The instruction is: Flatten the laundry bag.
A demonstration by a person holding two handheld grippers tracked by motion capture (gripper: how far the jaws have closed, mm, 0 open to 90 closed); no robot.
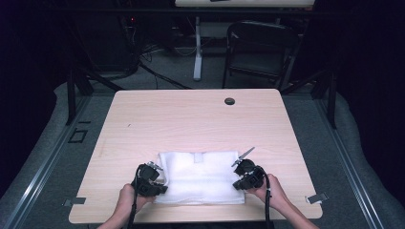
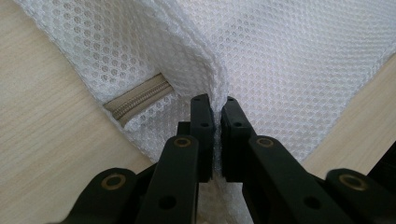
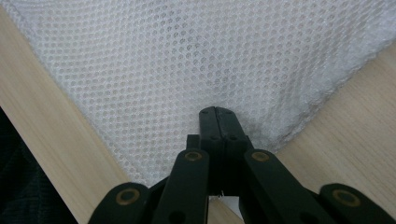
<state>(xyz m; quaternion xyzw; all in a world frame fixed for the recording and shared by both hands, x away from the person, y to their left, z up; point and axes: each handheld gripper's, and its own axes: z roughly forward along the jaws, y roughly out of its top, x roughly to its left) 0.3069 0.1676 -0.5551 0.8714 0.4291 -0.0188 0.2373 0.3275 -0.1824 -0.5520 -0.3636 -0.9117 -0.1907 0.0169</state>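
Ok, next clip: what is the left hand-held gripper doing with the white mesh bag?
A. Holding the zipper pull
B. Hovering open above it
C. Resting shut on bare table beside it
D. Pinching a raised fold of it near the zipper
D: in the left gripper view the left hand-held gripper has its jaws closed on a raised fold of the white mesh bag, beside the zipper.

We see a pale wooden table (image 1: 191, 119) on grey carpet (image 1: 47, 143). Beyond it stand a dark folding chair (image 1: 258, 47) and a white table leg (image 1: 197, 47), with cables (image 1: 157, 71) trailing in a dim room.
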